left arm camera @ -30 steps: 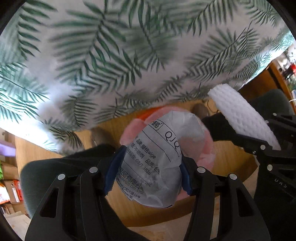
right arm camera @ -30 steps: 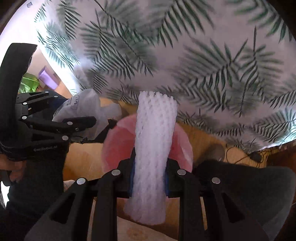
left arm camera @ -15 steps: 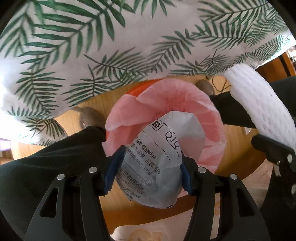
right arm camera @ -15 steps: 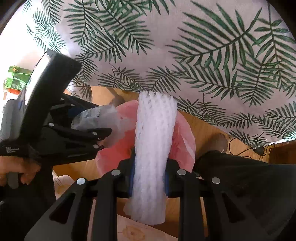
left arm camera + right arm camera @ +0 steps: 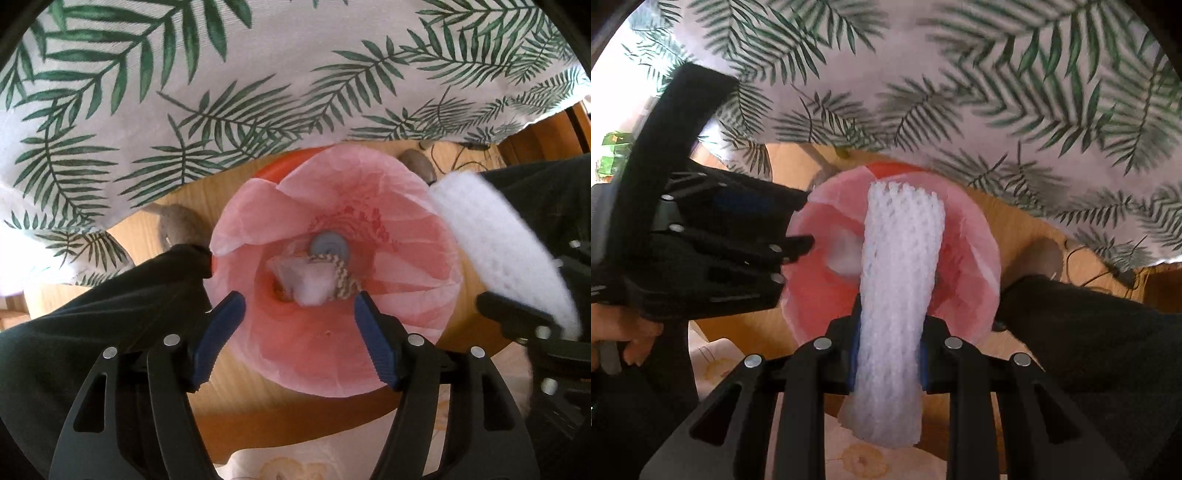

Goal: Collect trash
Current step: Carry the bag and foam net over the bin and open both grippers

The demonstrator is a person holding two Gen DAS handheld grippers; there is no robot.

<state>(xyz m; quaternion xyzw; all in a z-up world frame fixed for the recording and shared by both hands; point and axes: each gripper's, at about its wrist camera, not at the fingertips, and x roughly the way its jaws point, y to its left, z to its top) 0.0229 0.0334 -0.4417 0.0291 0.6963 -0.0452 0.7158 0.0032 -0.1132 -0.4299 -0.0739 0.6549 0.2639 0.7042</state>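
Bin with pink liner point(image 5: 369, 343): on the wooden floor beside the leaf-print cloth point(image 5: 258, 74); thin, soft film.

Foam net sleeve point(image 5: 897, 295): white, featherlight, springy, squashes readily; best pinched mid-length, as now. Right claw point(image 5: 888, 354) is clamped on it above the bin.

Plastic wrapper point(image 5: 303, 277): crinkly, slippery, weightless; lies at the bin's bottom. Left claw point(image 5: 297, 332), jaws just widened, holds nothing.

Left view alone shows the bin's contents; right view alone shows the sleeve's grip and a hand point(image 5: 620, 332).
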